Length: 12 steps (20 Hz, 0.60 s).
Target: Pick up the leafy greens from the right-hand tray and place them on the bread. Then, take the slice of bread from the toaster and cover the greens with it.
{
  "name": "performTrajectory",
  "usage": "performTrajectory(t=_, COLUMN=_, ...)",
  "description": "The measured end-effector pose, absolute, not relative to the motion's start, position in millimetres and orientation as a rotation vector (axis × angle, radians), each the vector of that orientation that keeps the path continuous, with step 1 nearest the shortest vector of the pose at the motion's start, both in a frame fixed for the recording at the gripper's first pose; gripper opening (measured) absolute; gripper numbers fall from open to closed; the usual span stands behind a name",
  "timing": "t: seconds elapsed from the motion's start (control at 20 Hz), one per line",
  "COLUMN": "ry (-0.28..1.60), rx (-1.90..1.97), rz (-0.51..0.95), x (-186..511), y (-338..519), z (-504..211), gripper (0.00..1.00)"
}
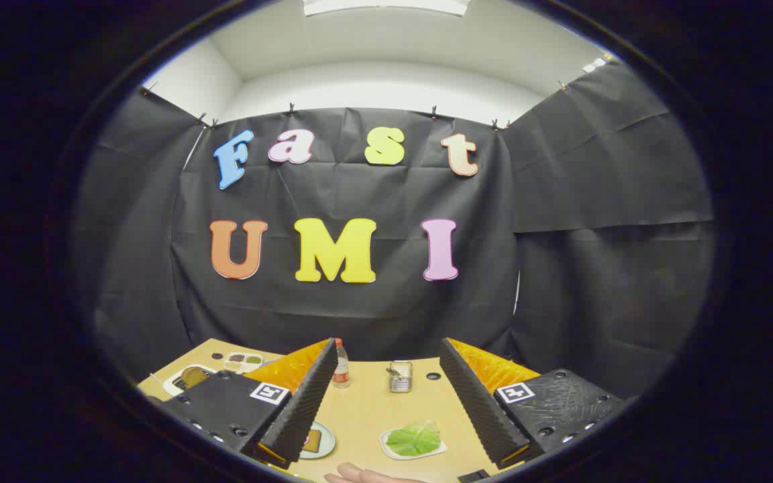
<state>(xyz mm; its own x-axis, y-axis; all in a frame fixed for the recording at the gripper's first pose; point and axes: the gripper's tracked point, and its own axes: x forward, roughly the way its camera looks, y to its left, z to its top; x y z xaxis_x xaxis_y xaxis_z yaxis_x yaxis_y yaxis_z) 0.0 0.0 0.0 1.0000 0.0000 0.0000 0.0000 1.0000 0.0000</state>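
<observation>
Gripper view is showing the tongs hanging spread wide and holding nothing, high above the wooden table. Taking the leafy greens as the landmark: far to their left, at the back, a plate and a small divided tray are sitting; nearer on their left, a slice of bread is lying on a plate, half hidden behind the left finger. The greens themselves are resting on a white tray between and below the fingers. Beyond them, a small bottle and what seems to be the toaster are standing. A hand is reaching in just in front of the greens. Doing this step well probably means lowering straight over the leaf, keeping the fingers apart until they are straddling it, then pinching gently.
</observation>
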Motion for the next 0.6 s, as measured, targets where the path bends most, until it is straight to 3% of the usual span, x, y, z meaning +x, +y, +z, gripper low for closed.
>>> performTrajectory(t=0.6, ry=0.006, rx=-0.037, rz=0.069, x=33, y=-54, z=3, gripper=0.95)
